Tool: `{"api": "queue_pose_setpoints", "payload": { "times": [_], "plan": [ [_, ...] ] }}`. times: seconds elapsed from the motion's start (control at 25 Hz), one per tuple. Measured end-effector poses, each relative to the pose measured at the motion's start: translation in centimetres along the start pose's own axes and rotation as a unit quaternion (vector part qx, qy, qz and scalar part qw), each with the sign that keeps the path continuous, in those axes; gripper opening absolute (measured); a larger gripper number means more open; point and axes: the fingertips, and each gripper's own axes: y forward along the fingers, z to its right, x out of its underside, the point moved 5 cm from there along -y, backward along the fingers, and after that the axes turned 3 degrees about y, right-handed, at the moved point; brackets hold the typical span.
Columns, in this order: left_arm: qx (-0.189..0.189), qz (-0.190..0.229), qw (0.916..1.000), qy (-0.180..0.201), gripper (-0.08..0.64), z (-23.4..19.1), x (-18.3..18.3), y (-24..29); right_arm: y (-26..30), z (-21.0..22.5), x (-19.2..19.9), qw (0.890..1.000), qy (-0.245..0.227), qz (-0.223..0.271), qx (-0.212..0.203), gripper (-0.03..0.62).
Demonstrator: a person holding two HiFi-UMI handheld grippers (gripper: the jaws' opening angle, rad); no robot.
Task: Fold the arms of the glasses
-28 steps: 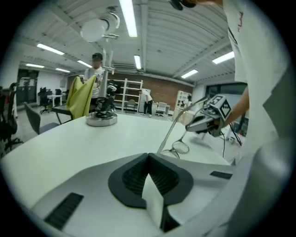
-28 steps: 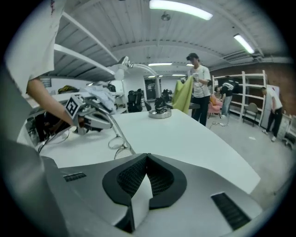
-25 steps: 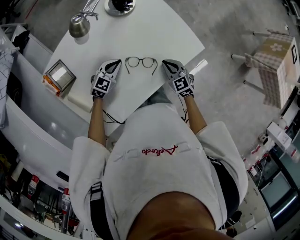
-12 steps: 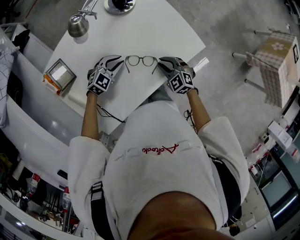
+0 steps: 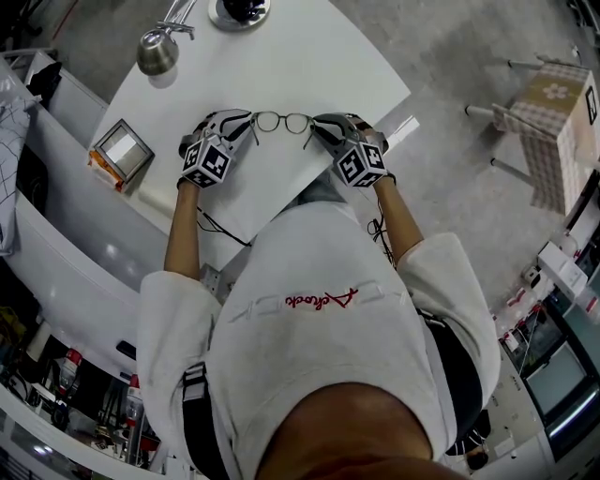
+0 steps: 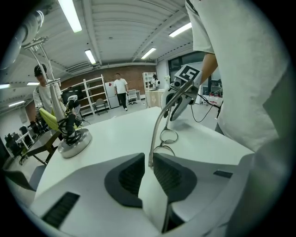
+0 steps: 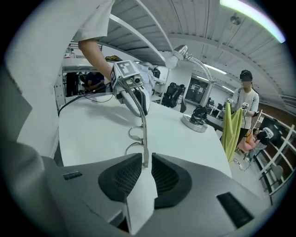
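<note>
Thin metal glasses [image 5: 282, 122] with round lenses stand on the white table [image 5: 309, 56]. My left gripper [image 5: 246, 122] is at their left end and my right gripper [image 5: 319, 127] at their right end, the two pointing toward each other. In the left gripper view a thin metal arm [image 6: 157, 129] of the glasses runs out from between the pads of the left gripper [image 6: 149, 162], with a slit of room beside it. In the right gripper view the other arm [image 7: 144, 134] ends between the right gripper's [image 7: 144, 162] pads, which are opening and not pressing on it.
A desk lamp's round base [image 5: 239, 11] and metal head [image 5: 155, 52] stand at the table's far side. A small box [image 5: 119, 148] lies at the left edge, a paper strip [image 5: 398, 129] at the right edge. A checked stool [image 5: 553, 103] stands on the floor.
Both grippers have moved inward from either side until their tips reach the glasses, and both have rolled. The glasses stay in place.
</note>
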Motion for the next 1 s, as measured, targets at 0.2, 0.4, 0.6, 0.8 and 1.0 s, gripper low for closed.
{"api": "queue_pose_setpoints", "payload": {
  "times": [0.2, 0.4, 0.6, 0.8, 1.0],
  "plan": [
    [0.008, -0.005, 0.9999, 0.013, 0.08, 0.1, 0.0, 0.2, 0.4, 0.1, -0.4, 1.0, -0.011, 0.005, -0.005, 0.056],
    [0.02, -0.006, 0.9994, 0.029, 0.057, 0.2, -0.4, 0.3, 0.3, 0.1, -0.4, 1.0, -0.012, 0.007, -0.007, 0.034],
    [0.038, -0.008, 0.9985, 0.038, 0.057, 0.4, -0.7, 0.8, 0.0, 0.4, -0.2, 1.0, 0.003, 0.012, -0.006, 0.032],
    [0.056, -0.012, 0.9969, 0.054, 0.057, 0.8, -1.4, 1.7, -0.4, 0.6, 0.1, 1.0, 0.018, 0.017, -0.007, 0.031],
    [0.078, -0.025, 0.9939, 0.073, 0.057, 1.1, -2.1, 3.0, -0.6, 0.9, 0.4, 0.999, 0.028, 0.022, -0.007, 0.031]
  ]
}}
